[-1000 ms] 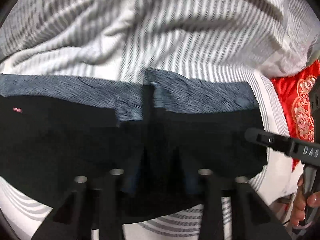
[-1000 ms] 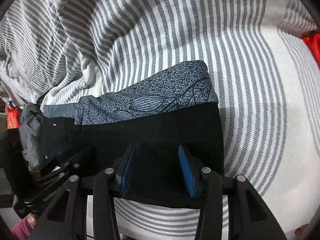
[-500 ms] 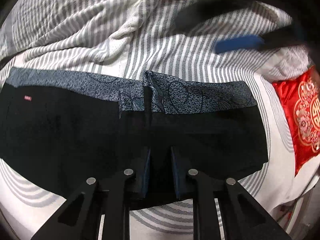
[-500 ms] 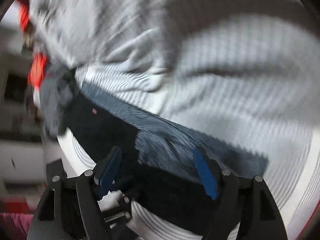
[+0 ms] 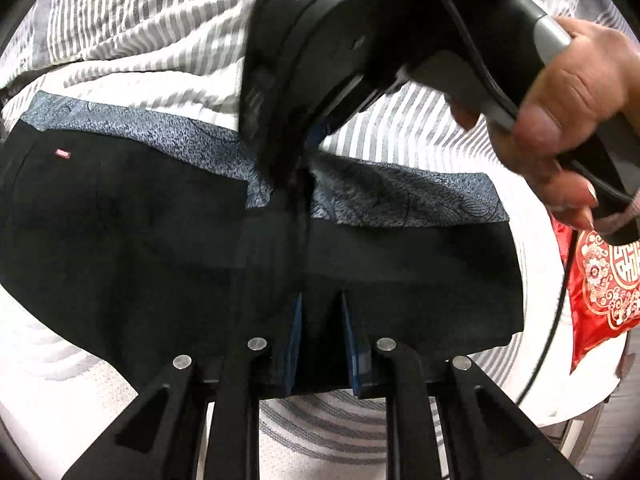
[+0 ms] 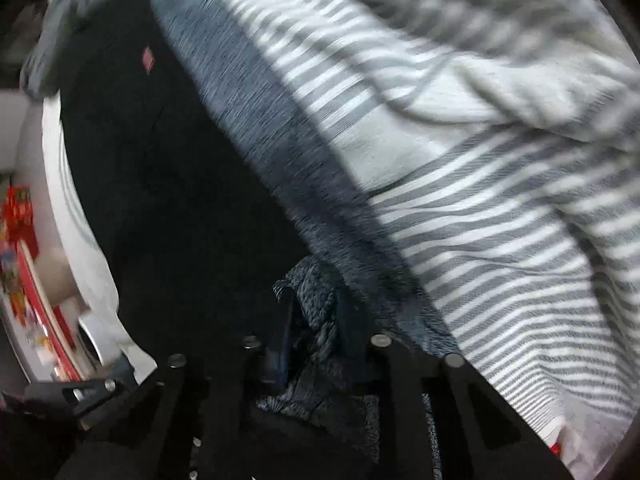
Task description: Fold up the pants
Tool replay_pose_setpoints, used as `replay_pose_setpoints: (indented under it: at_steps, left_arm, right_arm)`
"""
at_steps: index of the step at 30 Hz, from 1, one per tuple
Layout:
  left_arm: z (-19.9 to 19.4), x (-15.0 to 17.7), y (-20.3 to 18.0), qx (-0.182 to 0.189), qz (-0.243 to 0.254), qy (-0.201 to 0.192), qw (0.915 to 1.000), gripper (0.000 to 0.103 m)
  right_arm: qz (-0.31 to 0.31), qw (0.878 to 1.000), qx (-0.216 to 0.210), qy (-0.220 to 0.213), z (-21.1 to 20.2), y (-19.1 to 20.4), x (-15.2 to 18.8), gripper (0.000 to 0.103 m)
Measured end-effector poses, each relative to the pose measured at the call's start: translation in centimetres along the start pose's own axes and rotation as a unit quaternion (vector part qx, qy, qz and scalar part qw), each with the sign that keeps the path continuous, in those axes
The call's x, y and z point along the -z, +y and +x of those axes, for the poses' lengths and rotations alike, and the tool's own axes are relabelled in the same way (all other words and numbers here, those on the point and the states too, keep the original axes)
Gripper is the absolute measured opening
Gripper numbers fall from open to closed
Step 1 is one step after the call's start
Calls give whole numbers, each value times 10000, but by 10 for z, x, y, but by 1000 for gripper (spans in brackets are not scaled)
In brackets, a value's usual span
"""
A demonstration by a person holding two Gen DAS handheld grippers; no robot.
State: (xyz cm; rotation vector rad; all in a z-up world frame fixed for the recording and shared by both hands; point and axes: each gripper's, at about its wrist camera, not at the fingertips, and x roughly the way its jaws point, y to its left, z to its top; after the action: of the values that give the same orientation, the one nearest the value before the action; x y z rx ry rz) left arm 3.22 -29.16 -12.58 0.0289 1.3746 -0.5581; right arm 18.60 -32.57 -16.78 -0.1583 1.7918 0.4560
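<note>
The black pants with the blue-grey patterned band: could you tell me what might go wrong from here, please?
1. The left tongs pinch only the near hem of the black pants with the blue-grey patterned band; it may slip out on lifting.
2. The right tongs grip a small bunch of band fabric, so the fold could come out crooked.
3. The grey-and-white striped bedsheet is rumpled and may drag along.

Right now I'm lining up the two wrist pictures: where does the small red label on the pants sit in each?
Left wrist view: the red label is at the far left, on the black cloth just below the patterned waistband.
Right wrist view: the red label is upper left, blurred.
Shared landmark: the striped bedsheet beyond the waistband.
</note>
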Motion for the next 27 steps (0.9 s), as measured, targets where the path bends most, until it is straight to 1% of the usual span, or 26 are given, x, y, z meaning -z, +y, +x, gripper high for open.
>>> replay_pose_setpoints:
  at_steps: [1, 3, 4, 6, 8, 9, 10, 11, 12, 13, 14, 16, 19, 21, 22, 23, 24, 26, 27]
  left_arm:
    - [2, 0, 1, 16, 0, 7, 10000, 21]
    - [8, 1, 4, -10, 20, 88, 10000, 21]
    - [11, 3, 5, -13, 20, 116, 9999, 21]
    - [14, 7, 7, -38, 58, 148, 9999, 21]
    - [12, 8, 3, -121, 135, 148, 9997, 21]
    - [8, 9, 2, -158, 165, 153, 9996, 22]
    - [4, 8, 2, -204, 198, 181, 9994, 22]
    - [-1, 8, 3, -267, 222, 184, 9992, 22]
    - [-7, 7, 3, -352, 245, 171, 9989, 22]
    - [-13, 5, 3, -420, 247, 144, 9987, 22]
    - [-17, 4, 2, -462, 230, 110, 9986, 22]
    - [-26, -7, 3, -471, 151, 19, 9988, 22]
    - [-28, -33, -2, -466, 145, -134, 9987, 22]
    - [-21, -46, -11, -432, 227, -163, 9987, 22]
    - [-15, -54, -18, -398, 289, -167, 9986, 22]
    - [-9, -60, -22, -389, 347, -152, 9985, 22]
    - [-3, -66, -27, -394, 405, -115, 9983, 22]
    - [16, -70, -39, -443, 520, 36, 9977, 22]
    - [20, -68, -44, -493, 552, 105, 9972, 22]
  right_arm:
    - [216, 9997, -66, -51, -2, -10, -2, 9]
    - [522, 9982, -295, 19, 4, -22, -4, 9]
    - [610, 9976, -326, 54, 9, -26, -3, 9]
    - [560, 9981, -232, 70, 20, -24, 0, 9]
    - [617, 9973, -360, -185, 18, -24, 6, 15]
    - [732, 9958, -458, -309, 13, -27, 11, 29]
    - [899, 9935, -512, -467, 3, -34, 17, 41]
    - [1049, 9911, -504, -650, -10, -42, 25, 66]
    - [1180, 9882, -464, -863, -23, -49, 33, 80]
    - [1334, 9836, -432, -1138, -39, -57, 45, 80]
    - [1493, 9790, -443, -1317, -52, -65, 56, 80]
    - [2015, 9655, -429, -1596, -75, -86, 88, 80]
    - [2748, 9455, -185, -1734, -86, -108, 140, 80]
    - [3074, 9362, -45, -1705, -88, -120, 174, 79]
    - [3215, 9317, -28, -1692, -87, -124, 190, 77]
    - [3329, 9279, -67, -1680, -85, -124, 198, 66]
    - [3412, 9250, -148, -1665, -83, -126, 210, 53]
    - [3581, 9191, -335, -1611, -75, -126, 234, 42]
    - [3648, 9165, -431, -1585, -70, -123, 242, 42]
